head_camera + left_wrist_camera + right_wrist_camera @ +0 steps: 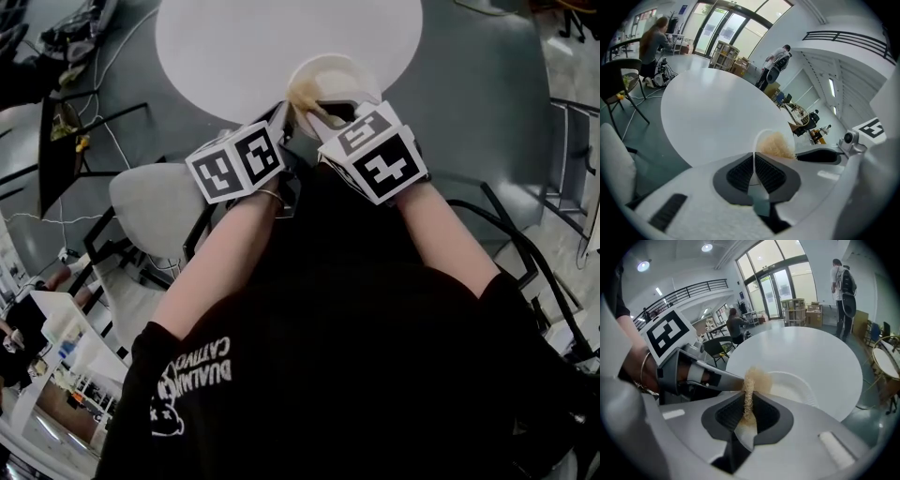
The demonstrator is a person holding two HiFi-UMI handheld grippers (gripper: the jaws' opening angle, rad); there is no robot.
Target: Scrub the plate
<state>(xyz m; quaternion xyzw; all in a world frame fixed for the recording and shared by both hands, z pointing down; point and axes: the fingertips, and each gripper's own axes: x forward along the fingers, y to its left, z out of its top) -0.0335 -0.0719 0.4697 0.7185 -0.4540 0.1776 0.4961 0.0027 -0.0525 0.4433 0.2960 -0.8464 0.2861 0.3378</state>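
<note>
I'm holding the plate (339, 73) over the near edge of the round white surface (216, 47), with the scrubber (753, 380) against it.

My left gripper (753, 162) is pinching the plate's thin rim, its fingers closed on the white edge, which is showing end-on between them. My right gripper (748, 405) is clamping the tan, fibrous scrubber: the fingers are shut on its lower part, and its frayed top is sticking out past them. That top is meeting the plate at its left side, just beside the left fingers. I'm keeping both grippers close together at that near edge. I cannot tell whether the plate is resting on the surface or raised off it.
</note>
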